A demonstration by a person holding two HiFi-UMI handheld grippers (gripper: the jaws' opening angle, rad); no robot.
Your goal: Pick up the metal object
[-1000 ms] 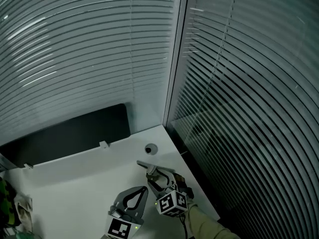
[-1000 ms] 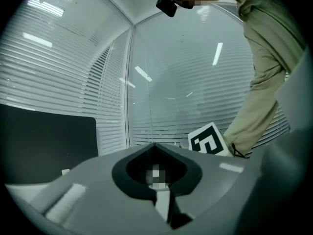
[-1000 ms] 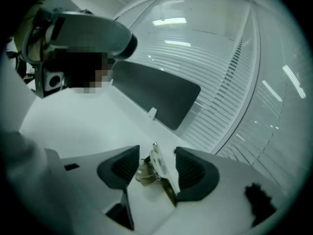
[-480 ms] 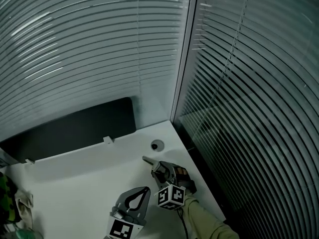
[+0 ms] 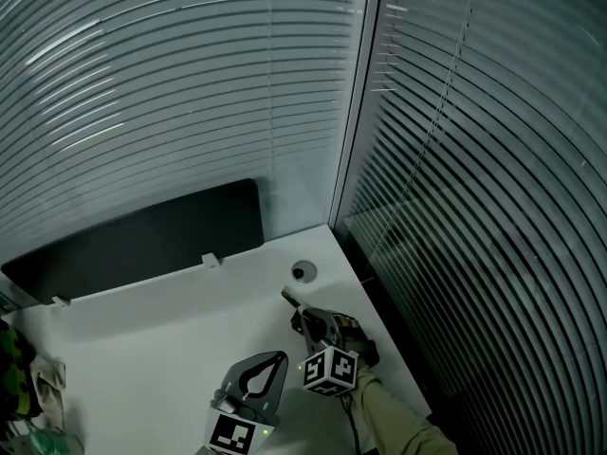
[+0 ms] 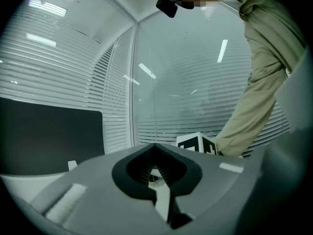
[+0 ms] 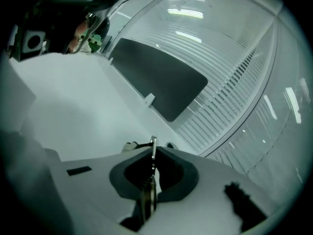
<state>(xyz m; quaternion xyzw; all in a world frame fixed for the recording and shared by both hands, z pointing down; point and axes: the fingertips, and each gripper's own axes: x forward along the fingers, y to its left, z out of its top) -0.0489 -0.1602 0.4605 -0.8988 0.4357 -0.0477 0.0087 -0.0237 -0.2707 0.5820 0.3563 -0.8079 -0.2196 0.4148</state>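
Observation:
The metal object (image 5: 289, 300) is a thin flat strip. It sticks out past the tips of my right gripper (image 5: 302, 313), which is shut on it above the white table (image 5: 171, 339) near the far right corner. In the right gripper view the metal object (image 7: 153, 148) stands edge-on between the closed jaws of the right gripper (image 7: 153, 155). My left gripper (image 5: 279, 356) rests lower left of it, shut with nothing in it. The left gripper view shows the left gripper (image 6: 155, 146) with its tips meeting and the right gripper's marker cube (image 6: 196, 143) beyond.
A black panel (image 5: 142, 240) stands along the table's back edge with white clips (image 5: 209, 259) at its foot. A round grommet hole (image 5: 303, 272) lies just beyond the right gripper. Blinds cover both walls. The table's right edge (image 5: 379, 339) is close. Green clutter (image 5: 14, 387) sits far left.
The right gripper's jaws stood open around the metal object a second ago and have closed on it. The left gripper has stayed put.

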